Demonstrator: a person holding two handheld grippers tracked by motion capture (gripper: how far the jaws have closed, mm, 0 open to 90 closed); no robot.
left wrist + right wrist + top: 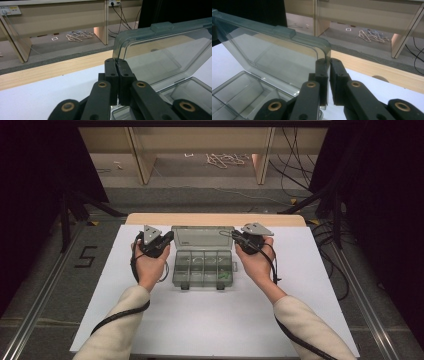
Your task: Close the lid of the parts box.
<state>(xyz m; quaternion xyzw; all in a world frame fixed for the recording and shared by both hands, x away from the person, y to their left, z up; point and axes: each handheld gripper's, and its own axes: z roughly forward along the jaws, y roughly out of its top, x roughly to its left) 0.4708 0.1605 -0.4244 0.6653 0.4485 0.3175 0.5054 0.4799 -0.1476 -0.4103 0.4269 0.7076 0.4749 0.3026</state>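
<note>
A smoky clear plastic compartment box (204,269) sits at the middle of the white table sheet, its hinged lid (202,237) raised at the far side. One front right compartment holds small green pieces (225,276). My left gripper (169,237) is shut on the lid's left edge; in the left gripper view the gripper (117,63) pinches the rim of the lid (160,57). My right gripper (235,238) is shut on the lid's right edge; in the right gripper view the gripper (328,62) clamps the lid's (274,52) corner rim. The compartments (242,92) below look bare.
The white sheet (210,320) covers the table, with a wooden strip (215,218) bare along the far edge. Beyond it, on the floor, lie a tangle of rope (227,159) and black cables (295,175). A taped "5" (86,256) marks the floor at left.
</note>
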